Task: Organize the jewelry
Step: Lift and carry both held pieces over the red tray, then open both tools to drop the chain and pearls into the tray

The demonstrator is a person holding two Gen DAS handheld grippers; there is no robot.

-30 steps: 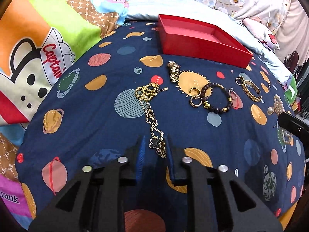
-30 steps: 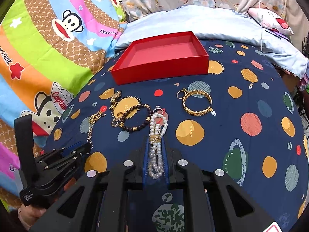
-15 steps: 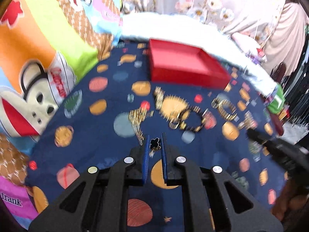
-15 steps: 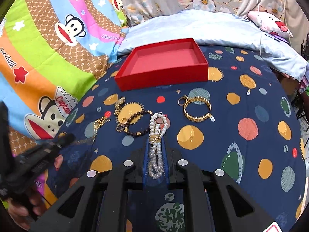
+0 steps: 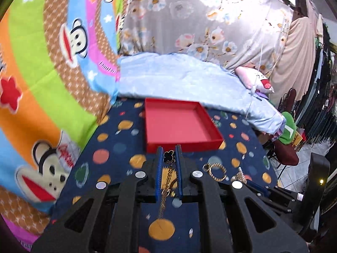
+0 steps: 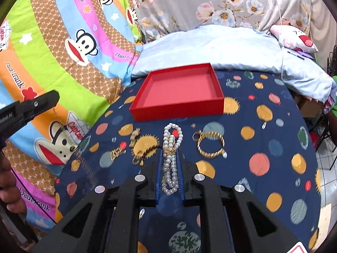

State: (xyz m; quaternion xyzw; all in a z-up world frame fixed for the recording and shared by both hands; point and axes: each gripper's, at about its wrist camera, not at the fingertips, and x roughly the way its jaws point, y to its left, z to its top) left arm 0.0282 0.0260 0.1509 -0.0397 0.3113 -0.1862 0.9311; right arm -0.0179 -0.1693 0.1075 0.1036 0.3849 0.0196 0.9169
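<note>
We see two risks, both from slack. The left gripper (image 5: 168,160) has its jaws shut narrow on the black clover charm of the gold chain (image 5: 166,187); the charm sits right at the tips, short of the red tray (image 5: 179,124), and the rest of the chain dangles back below the jaws, so a swing on the way to the tray could catch its near wall or work the small charm loose. The right gripper (image 6: 170,164) has its jaws shut narrow on the pearl strand (image 6: 171,154), gripped along its middle between the pads, one loop reaching past the tips toward the tray; if that loop snags the bead bracelet (image 6: 147,150) beside it, on the tray's near side, we judge it could drag.
</note>
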